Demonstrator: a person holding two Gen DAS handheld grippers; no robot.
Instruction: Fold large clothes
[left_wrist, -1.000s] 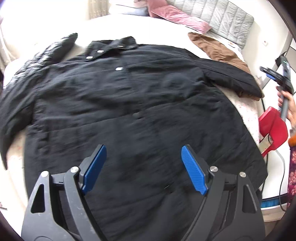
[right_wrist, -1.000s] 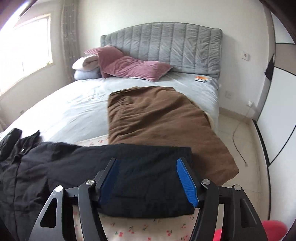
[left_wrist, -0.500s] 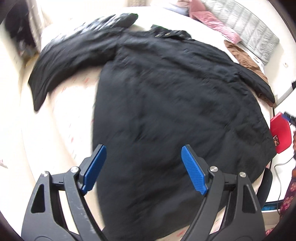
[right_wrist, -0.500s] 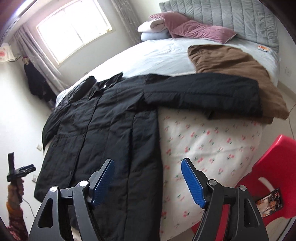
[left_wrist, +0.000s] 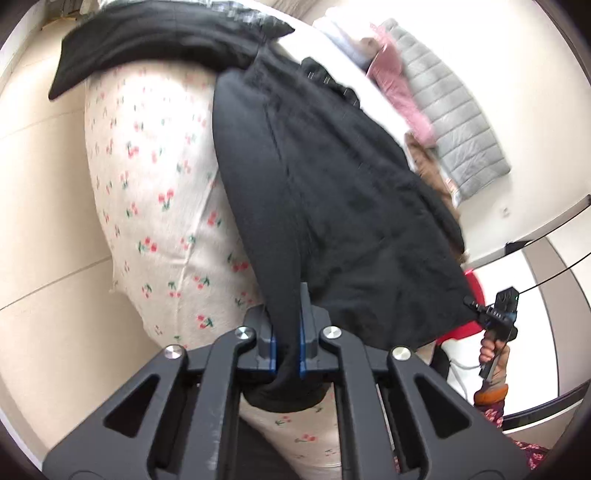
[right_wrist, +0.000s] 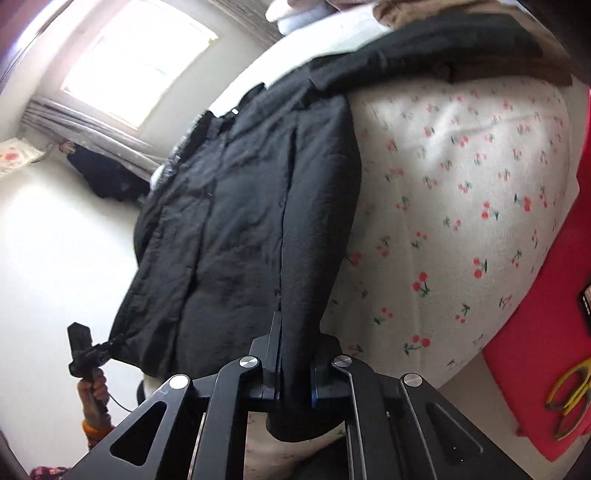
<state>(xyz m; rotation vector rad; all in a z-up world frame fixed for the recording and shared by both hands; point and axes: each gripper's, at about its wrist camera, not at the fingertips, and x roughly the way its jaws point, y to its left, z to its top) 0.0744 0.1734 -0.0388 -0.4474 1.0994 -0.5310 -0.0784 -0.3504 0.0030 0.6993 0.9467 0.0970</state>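
A large black coat (left_wrist: 332, 192) lies spread on the bed, collar toward the headboard, one sleeve (left_wrist: 147, 40) stretched out to the side. My left gripper (left_wrist: 287, 332) is shut on the coat's bottom hem at its left corner. The coat also shows in the right wrist view (right_wrist: 236, 221). My right gripper (right_wrist: 293, 354) is shut on the bottom hem at the coat's right corner. Each gripper shows small in the other's view, at the hem corners (left_wrist: 495, 317) (right_wrist: 86, 350).
The bed has a cherry-print sheet (left_wrist: 155, 192) (right_wrist: 461, 192). A brown garment (left_wrist: 428, 166), pink pillows (left_wrist: 399, 85) and a grey headboard (left_wrist: 454, 122) lie beyond. A red chair (right_wrist: 546, 332) with yellow scissors (right_wrist: 569, 391) stands at the right. A window (right_wrist: 140, 62) is behind.
Both grippers dropped from open above the coat to the bed's foot edge and closed on the coat's bottom hem corners.
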